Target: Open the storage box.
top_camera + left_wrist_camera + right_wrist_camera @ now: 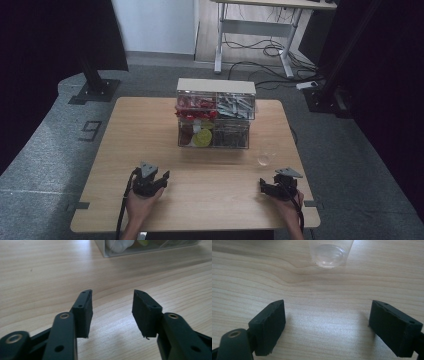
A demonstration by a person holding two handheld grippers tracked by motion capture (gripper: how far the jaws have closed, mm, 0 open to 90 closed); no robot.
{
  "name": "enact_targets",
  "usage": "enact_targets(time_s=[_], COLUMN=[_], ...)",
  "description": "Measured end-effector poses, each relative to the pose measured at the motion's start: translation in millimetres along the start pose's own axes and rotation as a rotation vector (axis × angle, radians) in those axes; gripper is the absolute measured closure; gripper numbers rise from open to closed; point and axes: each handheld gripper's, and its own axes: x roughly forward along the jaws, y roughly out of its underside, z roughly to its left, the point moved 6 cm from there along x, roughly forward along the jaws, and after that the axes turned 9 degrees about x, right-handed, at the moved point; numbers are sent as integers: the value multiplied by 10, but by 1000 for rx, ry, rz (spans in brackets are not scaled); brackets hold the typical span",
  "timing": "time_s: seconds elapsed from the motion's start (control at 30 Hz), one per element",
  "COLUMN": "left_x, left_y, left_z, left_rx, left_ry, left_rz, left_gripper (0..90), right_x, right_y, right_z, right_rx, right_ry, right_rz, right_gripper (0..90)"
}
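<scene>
- Clear plastic cup [264, 159] stands upright on the worktop [150, 150], just ahead of the right tool [278, 189] and near the clear drawer organiser [215, 120]
- Right tool: jaws wide, empty, resting low
- Left tool [150, 184]: jaws partly apart, empty, well apart from the cup
- Risk: the cup looks light; a one-sided jaw contact could tip or push it away

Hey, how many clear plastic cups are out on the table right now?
1. The clear cup stands on the table, right of the clear organizer box, just ahead of the right gripper. The box could hide others.
</scene>
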Motion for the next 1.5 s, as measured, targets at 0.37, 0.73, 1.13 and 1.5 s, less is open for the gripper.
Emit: enact_targets(time_s=[0.37,0.73,1.13,1.5], left_x=[-44,6,97,355], left_y=[-103,-233,-505,-550], left_z=[-53,-247,-307,-323], left_rx=[0,28,23,2], left_ry=[58,161,180,208], left_rz=[-46,-20,-22,5], left_gripper=[769,900,900,900], right_x=[-24,-41,-52,-55], right_y=[22,34,42,44], right_z=[1,-11,-15,-17], right_rx=[2,0,-2,2], right_ry=[-1,-3,-5,-1], right_rz=[0,0,-1,-3], right_gripper=[145,152,157,164])
